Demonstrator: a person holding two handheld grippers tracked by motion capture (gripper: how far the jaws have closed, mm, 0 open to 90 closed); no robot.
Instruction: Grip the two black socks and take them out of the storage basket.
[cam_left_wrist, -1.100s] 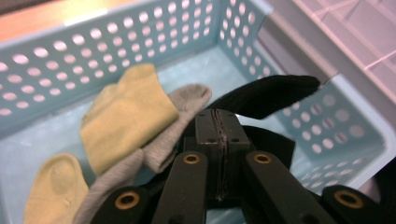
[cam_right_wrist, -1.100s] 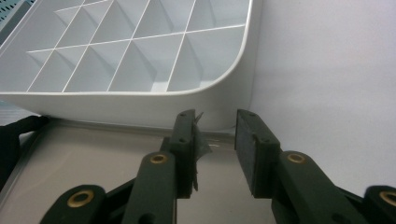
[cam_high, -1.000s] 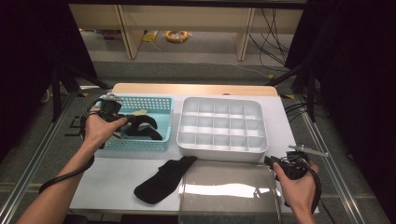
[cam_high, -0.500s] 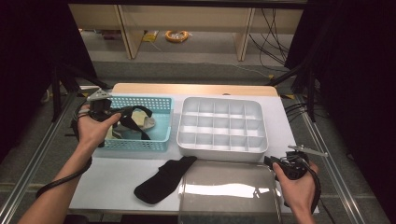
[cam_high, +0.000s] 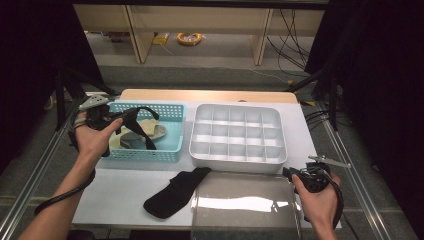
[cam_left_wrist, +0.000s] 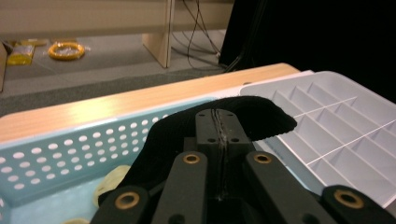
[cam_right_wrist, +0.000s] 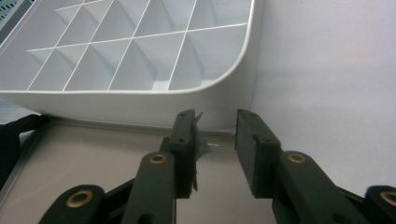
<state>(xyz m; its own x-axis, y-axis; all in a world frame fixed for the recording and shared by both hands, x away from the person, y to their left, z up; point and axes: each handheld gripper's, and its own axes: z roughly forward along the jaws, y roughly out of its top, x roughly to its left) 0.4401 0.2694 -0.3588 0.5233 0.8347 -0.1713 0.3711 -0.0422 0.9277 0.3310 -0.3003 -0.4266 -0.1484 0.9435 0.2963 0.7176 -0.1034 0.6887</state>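
Left tongs (cam_high: 131, 116) clamped on a black sock (cam_high: 142, 125), lifted over the blue basket (cam_high: 172, 145), at 9 o'clock. Right tongs (cam_right_wrist: 215, 149) parted, gripping nothing, at 4 o'clock beside the white tray (cam_high: 237, 160), over the clear lid (cam_high: 245, 210).

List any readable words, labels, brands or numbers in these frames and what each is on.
None can be read. The blue basket, white divided tray, clear lid and black socks carry no print. The yellow packet on the floor may bear markings, but it is too small and blurred to read.
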